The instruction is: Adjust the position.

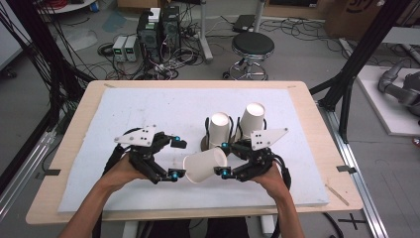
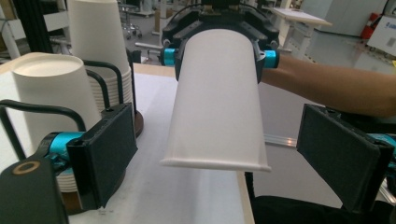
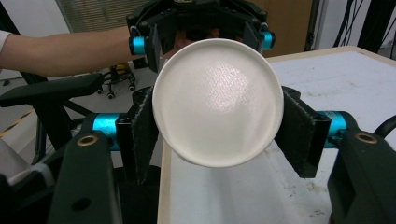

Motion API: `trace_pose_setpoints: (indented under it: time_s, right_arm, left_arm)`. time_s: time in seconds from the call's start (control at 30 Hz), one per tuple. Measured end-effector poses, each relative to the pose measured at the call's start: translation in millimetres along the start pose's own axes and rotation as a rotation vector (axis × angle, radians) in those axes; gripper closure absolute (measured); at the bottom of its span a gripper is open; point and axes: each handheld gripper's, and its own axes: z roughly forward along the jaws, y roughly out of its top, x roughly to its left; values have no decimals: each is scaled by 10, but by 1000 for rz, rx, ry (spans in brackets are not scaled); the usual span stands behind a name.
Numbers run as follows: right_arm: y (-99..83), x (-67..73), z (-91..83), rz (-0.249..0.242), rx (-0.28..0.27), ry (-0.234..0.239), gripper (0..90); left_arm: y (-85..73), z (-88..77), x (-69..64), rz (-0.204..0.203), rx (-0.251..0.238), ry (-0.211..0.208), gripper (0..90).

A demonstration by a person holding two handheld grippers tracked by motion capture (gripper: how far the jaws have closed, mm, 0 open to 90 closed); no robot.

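A white paper cup (image 1: 205, 166) lies on its side in mid-air above the table's white mat (image 1: 124, 114), its narrow end pinched between the jaws of the right gripper (image 1: 224, 159), its open rim facing the left gripper (image 1: 177, 159). That gripper's jaws are spread wide with nothing between them, just short of the rim. Beyond the right jaws stand two stacks of upturned cups (image 1: 220, 129).

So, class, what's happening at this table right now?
A person works with two hand-held grippers. The right gripper is shut on a white paper cup, held sideways above the table with its rim toward the left gripper, whose jaws stand open on either side of it. Two stacks of upturned cups sit in black holders behind.
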Motion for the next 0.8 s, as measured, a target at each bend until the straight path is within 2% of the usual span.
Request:
trace_pose_setpoints:
  time_s: [0.07, 0.37, 0.8]
  right_arm:
    - [1, 4, 6, 2, 2, 8, 364]
    - [4, 7, 41, 1, -4, 19, 364]
    - [3, 23, 77, 2, -22, 37, 364]
  left_arm:
    - [-3, 70, 8, 0, 4, -10, 120]
    - [3, 194, 6, 4, -1, -34, 120]
    - [7, 427, 2, 11, 35, -73, 120]
